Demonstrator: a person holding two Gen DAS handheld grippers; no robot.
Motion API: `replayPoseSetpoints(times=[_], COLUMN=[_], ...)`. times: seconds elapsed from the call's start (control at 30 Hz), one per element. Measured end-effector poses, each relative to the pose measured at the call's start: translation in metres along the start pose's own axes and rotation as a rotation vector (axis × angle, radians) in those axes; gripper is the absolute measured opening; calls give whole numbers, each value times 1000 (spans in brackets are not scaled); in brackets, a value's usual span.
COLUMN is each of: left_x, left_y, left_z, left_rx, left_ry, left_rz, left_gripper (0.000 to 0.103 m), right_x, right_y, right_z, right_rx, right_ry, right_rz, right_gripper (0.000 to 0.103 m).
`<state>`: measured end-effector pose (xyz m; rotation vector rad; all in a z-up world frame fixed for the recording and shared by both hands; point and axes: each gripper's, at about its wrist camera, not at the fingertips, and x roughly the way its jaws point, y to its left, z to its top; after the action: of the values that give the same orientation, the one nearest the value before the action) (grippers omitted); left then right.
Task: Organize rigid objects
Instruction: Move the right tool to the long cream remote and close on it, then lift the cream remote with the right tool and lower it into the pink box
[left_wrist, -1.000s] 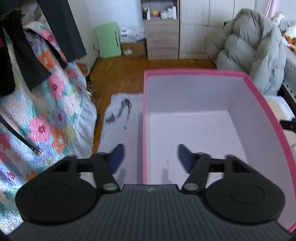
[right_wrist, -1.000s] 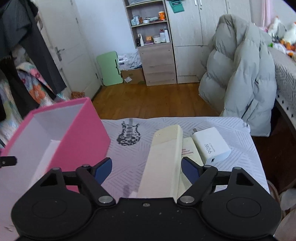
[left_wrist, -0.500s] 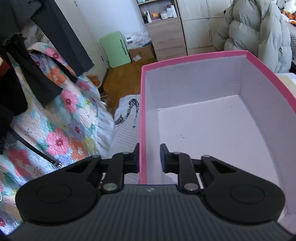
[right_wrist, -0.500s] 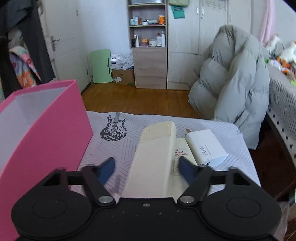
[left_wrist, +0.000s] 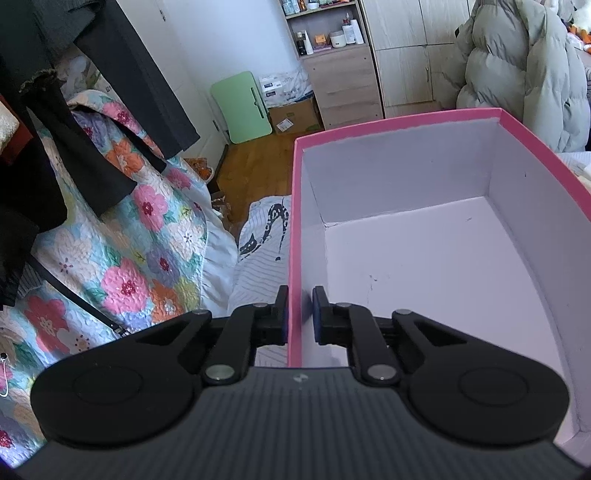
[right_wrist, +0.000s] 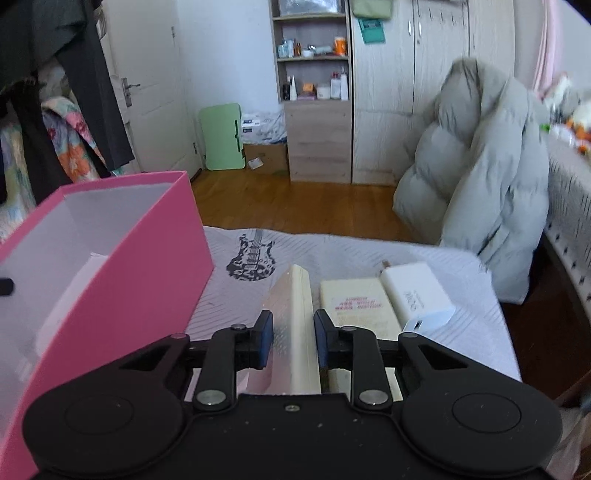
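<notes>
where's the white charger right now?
In the right wrist view, the white charger lies on the guitar-print cloth, at the right end of the row, touching the cream box beside the right hand-held gripper.

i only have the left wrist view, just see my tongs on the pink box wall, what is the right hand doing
Observer: The right tongs are shut on a long cream remote, tilted onto its edge above the guitar-print cloth.
Operator: anything else left on that cloth
Observer: Yes, a flat cream block with red print and a white 90W charger lie just right of the remote.
Operator: where is the box from there
Observer: The pink box stands to the left of the remote, its open top facing up. The left tongs pinch its near wall.
</notes>
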<state>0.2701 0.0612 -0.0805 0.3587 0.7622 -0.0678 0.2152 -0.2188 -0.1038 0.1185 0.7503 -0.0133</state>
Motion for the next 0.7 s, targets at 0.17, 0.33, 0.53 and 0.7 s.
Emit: replayPoseSetpoints(times=[0.17, 0.33, 0.53, 0.7], left_x=[-1, -2, -2, -2], left_y=[-1, 1, 5, 5], left_z=[-1, -1, 0, -1], left_rx=[2, -1, -17, -17], left_ry=[-8, -15, -20, -24], left_rz=[4, 3, -6, -6], left_gripper=[11, 11, 10, 10], right_x=[9, 31, 35, 29], right_y=[-6, -5, 11, 6], right_z=[-6, -14, -18, -18], right_rx=[107, 174, 122, 174], right_ry=[87, 173, 157, 138], right_rz=[114, 140, 88, 111], right_gripper=[43, 63, 65, 63])
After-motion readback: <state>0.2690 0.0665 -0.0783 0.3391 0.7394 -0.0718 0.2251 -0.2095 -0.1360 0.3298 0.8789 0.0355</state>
